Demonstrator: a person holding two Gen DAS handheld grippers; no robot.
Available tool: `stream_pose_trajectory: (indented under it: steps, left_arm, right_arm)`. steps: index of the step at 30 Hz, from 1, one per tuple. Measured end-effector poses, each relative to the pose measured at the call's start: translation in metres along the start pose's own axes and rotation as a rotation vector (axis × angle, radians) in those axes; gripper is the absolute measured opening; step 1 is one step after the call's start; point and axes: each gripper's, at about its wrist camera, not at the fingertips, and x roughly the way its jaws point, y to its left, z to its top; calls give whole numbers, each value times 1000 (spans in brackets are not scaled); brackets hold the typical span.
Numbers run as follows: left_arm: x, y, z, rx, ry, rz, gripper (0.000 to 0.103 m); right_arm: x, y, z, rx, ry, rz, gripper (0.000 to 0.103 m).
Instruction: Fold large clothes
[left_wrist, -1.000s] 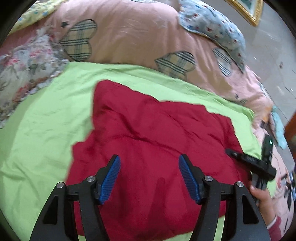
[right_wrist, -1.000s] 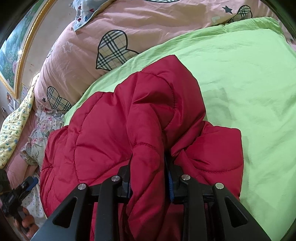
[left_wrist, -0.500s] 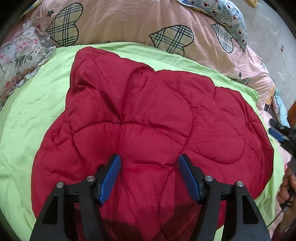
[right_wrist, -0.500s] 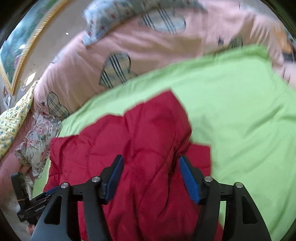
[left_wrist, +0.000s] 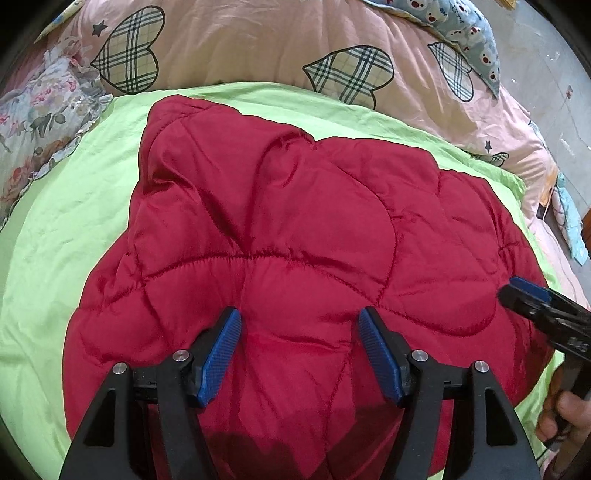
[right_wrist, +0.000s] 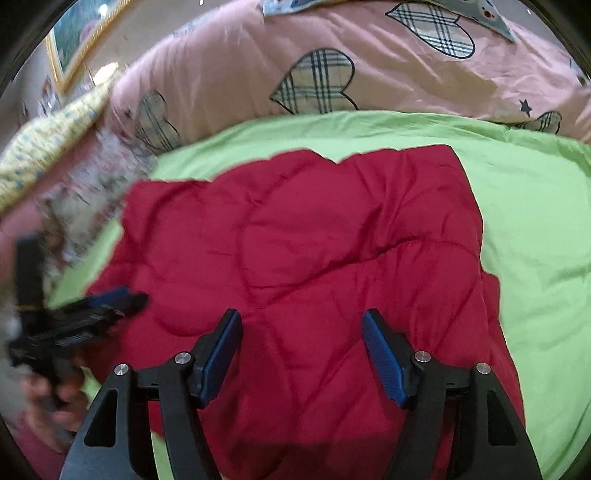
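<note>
A red quilted jacket lies spread flat on a light green sheet. My left gripper hovers just above the jacket's near part, its jaws opening a little, with nothing pinched between the blue pads. In the right wrist view the same jacket fills the middle, and my right gripper stands open over it, free of the fabric. A finger of the right gripper juts in over the jacket's right edge. The left gripper's fingers show blurred at the jacket's left edge.
A pink duvet with plaid hearts is heaped behind the sheet. A floral cloth lies at the left, a blue patterned pillow at the back right. A person's hand holds the right gripper. Bare floor lies beyond the bed.
My right gripper has let go of the bunched fold of jacket it held and opened, swinging sideways. The jacket now lies flat. My left gripper has sunk closer to it.
</note>
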Motion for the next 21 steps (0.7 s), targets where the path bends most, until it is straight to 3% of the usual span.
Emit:
stream_pose_trajectory:
  steps: [7,21]
  left_arm:
    - [7,-2,22,6,3,73,67]
    - [65,16,62,-84,66,157,67]
  right_arm:
    - [26,-12,22,1,40,-101,69]
    - [53,-47,33,163,53,-133,68]
